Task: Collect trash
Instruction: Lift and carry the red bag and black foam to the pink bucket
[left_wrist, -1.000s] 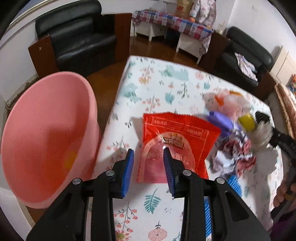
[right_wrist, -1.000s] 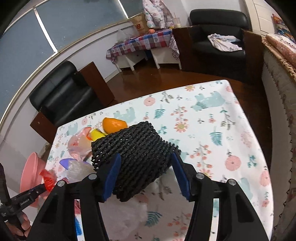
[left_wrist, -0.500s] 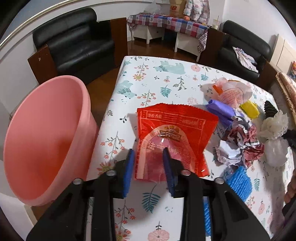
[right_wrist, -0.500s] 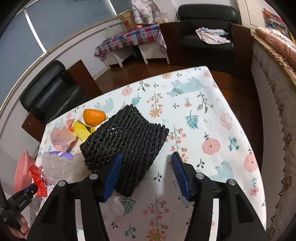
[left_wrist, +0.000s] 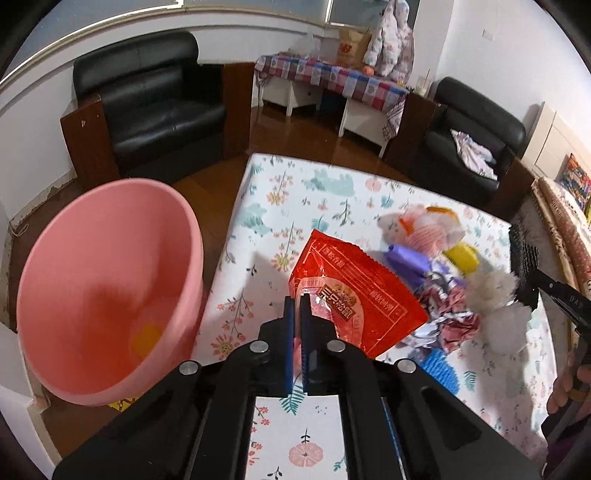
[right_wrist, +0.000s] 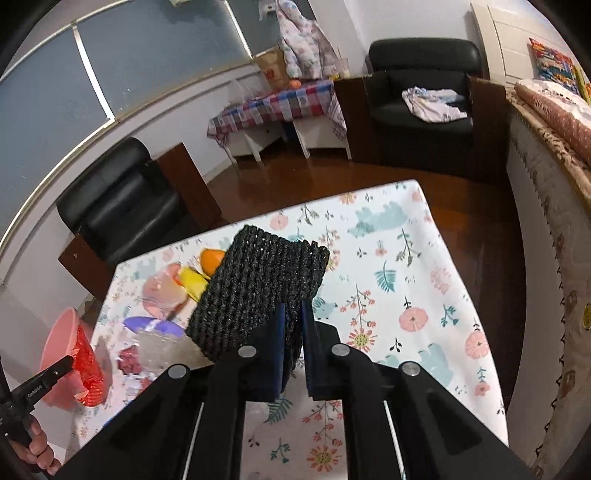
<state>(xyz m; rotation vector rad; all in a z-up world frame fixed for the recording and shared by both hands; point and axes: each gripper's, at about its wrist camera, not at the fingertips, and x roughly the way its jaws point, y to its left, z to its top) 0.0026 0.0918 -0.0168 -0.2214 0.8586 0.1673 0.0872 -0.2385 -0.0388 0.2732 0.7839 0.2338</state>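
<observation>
Left gripper (left_wrist: 298, 306): jaws clamped together on the lower left corner of the red snack wrapper (left_wrist: 351, 295), which is lifted and tilts up toward 1 o'clock above the floral tablecloth (left_wrist: 314, 192). Pink bin (left_wrist: 103, 295) sits at 9 o'clock of the jaws, just off the table's left edge, mouth tipped toward the camera; a yellow scrap (left_wrist: 146, 338) lies inside.

Remaining trash at 3 o'clock: purple wrapper (left_wrist: 406, 262), crumpled paper (left_wrist: 450, 314), white tufts (left_wrist: 491, 288), blue mesh (left_wrist: 441, 369).

Right gripper (right_wrist: 293, 321): jaws pinched on the near edge of the black foam net (right_wrist: 266, 288), held up above the cloth. At its 9 o'clock: yellow piece (right_wrist: 194, 282), orange piece (right_wrist: 211, 258), pink bag (right_wrist: 162, 291).
</observation>
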